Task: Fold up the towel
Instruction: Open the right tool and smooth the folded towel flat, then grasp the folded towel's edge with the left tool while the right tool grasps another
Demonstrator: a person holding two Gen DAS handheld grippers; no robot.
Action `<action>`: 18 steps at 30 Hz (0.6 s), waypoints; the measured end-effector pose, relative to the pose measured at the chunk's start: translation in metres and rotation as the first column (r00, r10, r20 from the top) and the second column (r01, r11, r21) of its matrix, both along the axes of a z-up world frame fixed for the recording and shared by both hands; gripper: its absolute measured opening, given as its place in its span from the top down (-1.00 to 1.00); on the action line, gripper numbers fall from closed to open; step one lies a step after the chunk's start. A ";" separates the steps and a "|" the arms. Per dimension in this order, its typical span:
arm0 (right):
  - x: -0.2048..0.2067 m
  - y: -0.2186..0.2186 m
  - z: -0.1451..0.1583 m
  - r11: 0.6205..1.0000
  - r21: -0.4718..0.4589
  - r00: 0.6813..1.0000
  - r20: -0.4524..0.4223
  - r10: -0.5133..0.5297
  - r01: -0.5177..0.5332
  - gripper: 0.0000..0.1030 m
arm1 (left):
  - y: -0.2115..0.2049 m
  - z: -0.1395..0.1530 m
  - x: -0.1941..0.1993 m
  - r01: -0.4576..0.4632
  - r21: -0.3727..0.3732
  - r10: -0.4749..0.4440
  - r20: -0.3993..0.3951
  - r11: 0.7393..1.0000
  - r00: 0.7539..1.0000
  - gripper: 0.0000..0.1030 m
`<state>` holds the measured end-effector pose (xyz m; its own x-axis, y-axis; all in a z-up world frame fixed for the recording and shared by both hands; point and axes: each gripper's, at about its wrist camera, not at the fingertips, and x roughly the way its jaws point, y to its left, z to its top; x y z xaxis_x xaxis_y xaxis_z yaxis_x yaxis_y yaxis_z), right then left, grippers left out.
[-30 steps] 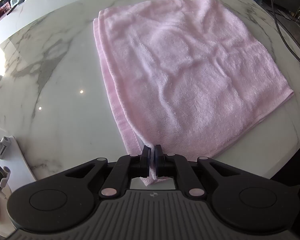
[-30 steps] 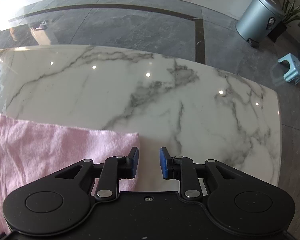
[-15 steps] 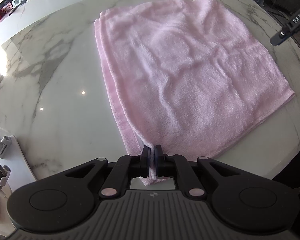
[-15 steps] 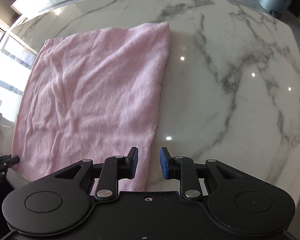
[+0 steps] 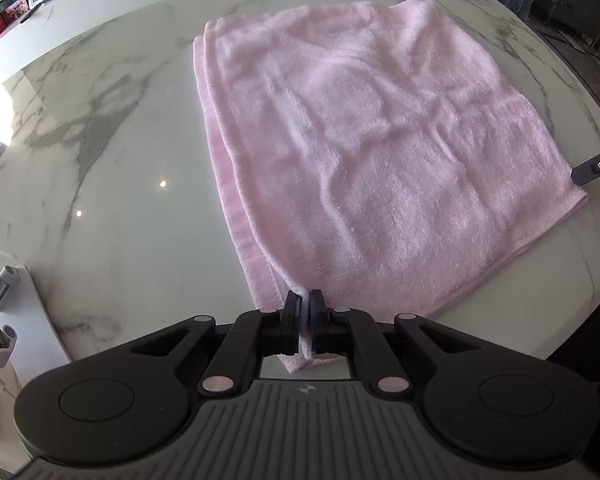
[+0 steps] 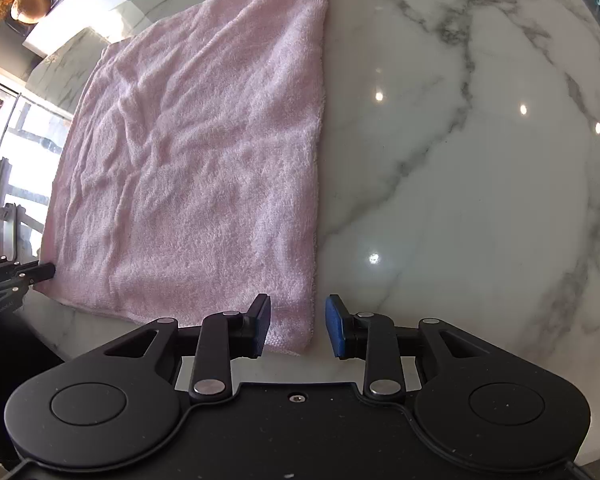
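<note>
- The pink towel (image 5: 364, 148) lies flat on the marble worktop (image 5: 112, 184), already doubled over: layered hems show along its left side in the left wrist view.
- The left tool (image 5: 305, 320) is clamped on the towel's near corner, with a tab of pink cloth poking out behind the pads. Judged from that grip, it pins and readies one end of the near edge for the next fold.
- The right tool (image 6: 298, 326) hovers over the opposite near corner. Its blue-padded jaws are opening, and the corner of the towel (image 6: 204, 168) sits in the gap between them, not yet pinched.
- The right tool's tip also shows at the far right of the left wrist view, just beside the towel's right corner.
- Taking both near corners makes sense: lifted together, the edge should stay straight as it is carried over to the far edge.
- The next move likely calls for the right tool to sink enough to catch all layers before closing. Catching only the top layer would likely skew the fold.
</note>
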<state>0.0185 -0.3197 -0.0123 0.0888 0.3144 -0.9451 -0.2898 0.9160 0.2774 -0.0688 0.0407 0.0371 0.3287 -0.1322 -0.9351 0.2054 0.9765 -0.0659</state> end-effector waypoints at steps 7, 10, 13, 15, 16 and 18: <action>-0.015 0.010 -0.004 0.998 -0.044 0.999 0.033 0.041 -0.039 0.85 | 0.011 0.009 -0.001 -0.056 -0.002 0.056 -0.031 0.998 0.998 0.69; -0.017 0.010 -0.004 0.997 -0.060 0.998 0.044 0.054 -0.051 0.86 | 0.016 0.013 -0.002 -0.081 0.042 0.083 -0.038 0.996 0.996 0.48; -0.018 0.010 -0.005 0.997 -0.065 0.998 0.048 0.051 -0.048 0.86 | 0.017 0.016 -0.002 -0.099 0.113 0.103 -0.026 0.989 0.994 0.48; -0.018 0.007 -0.004 0.997 -0.063 0.998 0.045 0.039 -0.037 0.86 | 0.016 0.019 -0.003 -0.093 0.138 0.095 -0.007 0.986 0.995 0.48; -0.018 0.005 -0.004 0.997 -0.064 0.999 0.040 0.035 -0.032 0.86 | 0.015 0.021 -0.003 -0.082 0.121 0.083 -0.002 0.989 0.997 0.48; -0.019 0.002 -0.004 0.998 -0.062 0.999 0.028 0.025 -0.023 0.78 | 0.013 0.024 -0.002 -0.061 0.070 0.062 -0.007 0.996 0.998 0.48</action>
<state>-0.0006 -0.3182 -0.0167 0.1098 0.2577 -0.9600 -0.3195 0.9237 0.2115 -0.0706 0.0534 0.0615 0.3258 -0.0464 -0.9443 0.1446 0.9895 0.0013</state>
